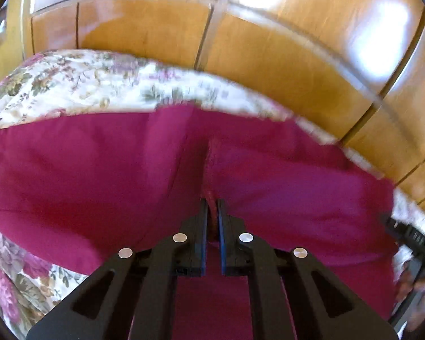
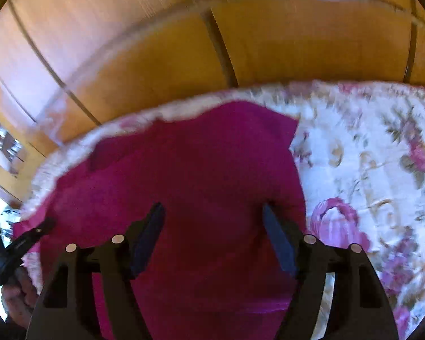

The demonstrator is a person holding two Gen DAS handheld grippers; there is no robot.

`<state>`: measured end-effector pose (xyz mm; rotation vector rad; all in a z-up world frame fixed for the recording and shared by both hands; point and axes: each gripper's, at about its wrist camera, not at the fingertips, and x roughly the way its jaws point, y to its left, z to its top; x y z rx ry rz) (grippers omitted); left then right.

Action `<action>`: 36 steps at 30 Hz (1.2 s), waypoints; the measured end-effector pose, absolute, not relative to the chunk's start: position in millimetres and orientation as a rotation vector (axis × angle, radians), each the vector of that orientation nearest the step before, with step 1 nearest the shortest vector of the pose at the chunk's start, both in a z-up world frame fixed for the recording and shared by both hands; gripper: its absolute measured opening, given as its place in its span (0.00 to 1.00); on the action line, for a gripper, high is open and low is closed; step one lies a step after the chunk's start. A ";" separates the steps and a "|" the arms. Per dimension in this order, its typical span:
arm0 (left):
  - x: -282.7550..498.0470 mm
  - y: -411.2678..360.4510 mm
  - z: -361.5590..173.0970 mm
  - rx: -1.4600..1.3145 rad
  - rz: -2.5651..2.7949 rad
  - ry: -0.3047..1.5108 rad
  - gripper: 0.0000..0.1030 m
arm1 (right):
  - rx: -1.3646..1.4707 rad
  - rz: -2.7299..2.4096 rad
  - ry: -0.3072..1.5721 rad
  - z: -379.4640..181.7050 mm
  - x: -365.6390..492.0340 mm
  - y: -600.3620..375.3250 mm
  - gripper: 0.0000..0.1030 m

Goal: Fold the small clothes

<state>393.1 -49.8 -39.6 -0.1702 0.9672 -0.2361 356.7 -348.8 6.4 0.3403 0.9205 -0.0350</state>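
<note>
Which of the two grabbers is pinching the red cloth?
The left gripper. Its jaws are shut on a ridge of the red cloth. The right gripper stands wide open above the cloth, pinching nothing.

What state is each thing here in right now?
Red garment: spread on the bedspread, one fold pinched up.
Left gripper: fingers shut on the red garment's fold.
Right gripper: fingers open over the garment, gripping nothing.
Flowered bedspread: lying flat under the garment.
</note>
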 end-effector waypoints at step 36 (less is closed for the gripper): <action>227.5 274.9 -18.5 -0.896 0.232 0.707 0.75 | -0.024 -0.105 0.919 -12.9 237.5 -251.9 0.98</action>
